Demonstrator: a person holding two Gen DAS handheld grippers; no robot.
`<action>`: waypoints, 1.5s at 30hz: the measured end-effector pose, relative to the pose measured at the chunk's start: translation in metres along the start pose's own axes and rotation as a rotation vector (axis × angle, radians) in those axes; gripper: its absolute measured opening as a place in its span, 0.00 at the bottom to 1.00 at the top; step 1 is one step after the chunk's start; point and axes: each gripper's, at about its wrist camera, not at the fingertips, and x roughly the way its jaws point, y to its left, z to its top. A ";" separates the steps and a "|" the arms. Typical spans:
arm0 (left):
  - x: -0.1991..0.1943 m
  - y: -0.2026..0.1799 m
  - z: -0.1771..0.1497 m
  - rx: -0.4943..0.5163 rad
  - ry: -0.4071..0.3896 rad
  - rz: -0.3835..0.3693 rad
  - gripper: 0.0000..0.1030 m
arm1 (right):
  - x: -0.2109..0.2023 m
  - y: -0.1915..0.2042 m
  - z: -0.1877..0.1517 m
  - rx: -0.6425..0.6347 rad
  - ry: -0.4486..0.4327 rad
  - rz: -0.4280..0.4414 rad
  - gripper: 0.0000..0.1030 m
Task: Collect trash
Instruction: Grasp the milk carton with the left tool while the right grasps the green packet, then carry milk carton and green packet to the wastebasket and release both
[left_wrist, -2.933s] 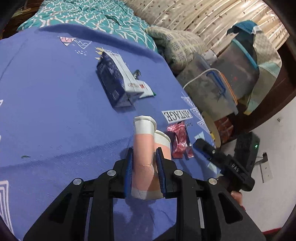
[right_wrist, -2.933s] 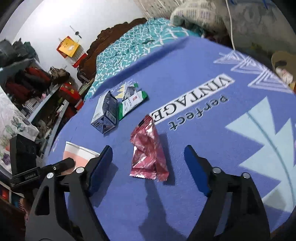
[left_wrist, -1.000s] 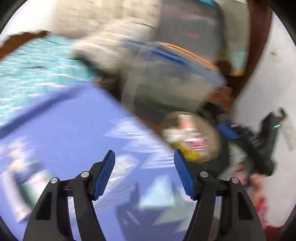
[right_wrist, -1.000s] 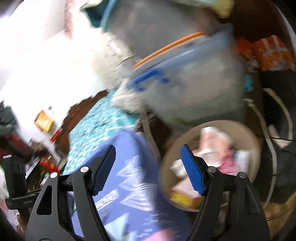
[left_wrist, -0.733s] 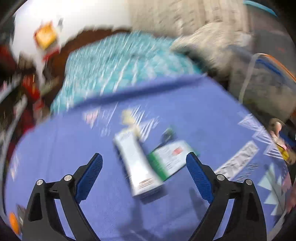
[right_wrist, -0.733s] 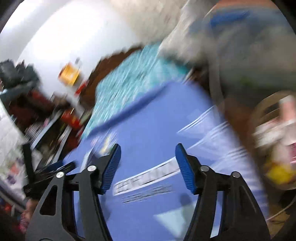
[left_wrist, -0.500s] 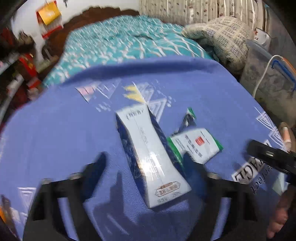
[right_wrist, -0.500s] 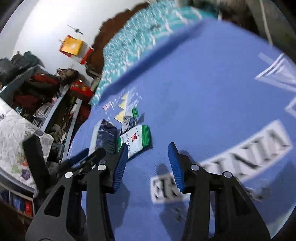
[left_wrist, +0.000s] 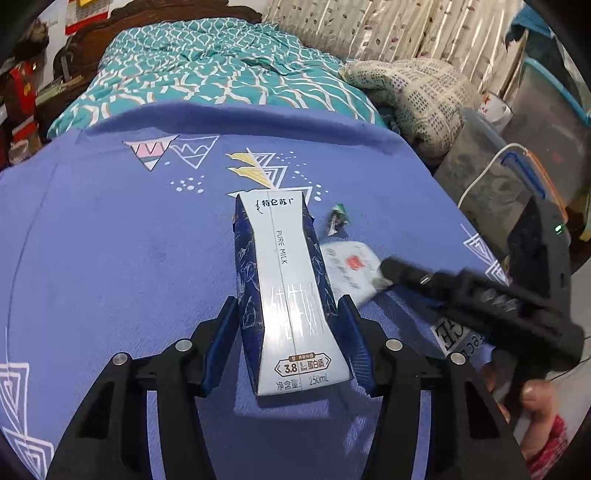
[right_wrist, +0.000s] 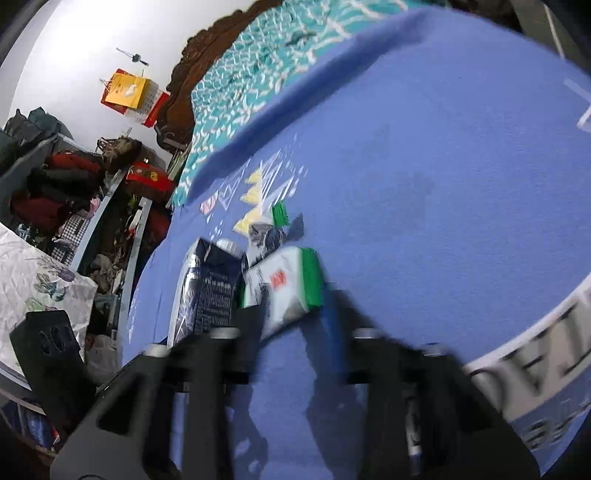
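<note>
A glossy blue-and-white milk carton (left_wrist: 291, 295) lies flat on the purple printed cloth (left_wrist: 110, 258), long axis pointing straight ahead of the left gripper (left_wrist: 288, 339), whose closing pads bracket it. To its right, the right gripper (right_wrist: 291, 321), blurred in its own view, pinches the green-edged white packet (right_wrist: 284, 284).

Dented blue-white milk carton (left_wrist: 291, 291) lying flat on cloth; green-white wrapper (left_wrist: 349, 271) just beside it.

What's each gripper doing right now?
Left gripper: jaws have just been closing, pads against the milk carton between them.
Right gripper: closed, apparently pinching the white-and-green wrapper.
</note>
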 end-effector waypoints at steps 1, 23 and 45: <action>-0.002 0.002 -0.001 -0.008 0.001 -0.005 0.50 | -0.002 0.002 -0.004 -0.002 -0.009 0.005 0.11; -0.054 -0.083 -0.041 0.138 0.004 -0.177 0.48 | -0.197 -0.089 -0.046 0.084 -0.352 -0.045 0.09; 0.032 -0.367 0.000 0.507 0.099 -0.425 0.48 | -0.397 -0.268 -0.051 0.302 -0.739 -0.307 0.09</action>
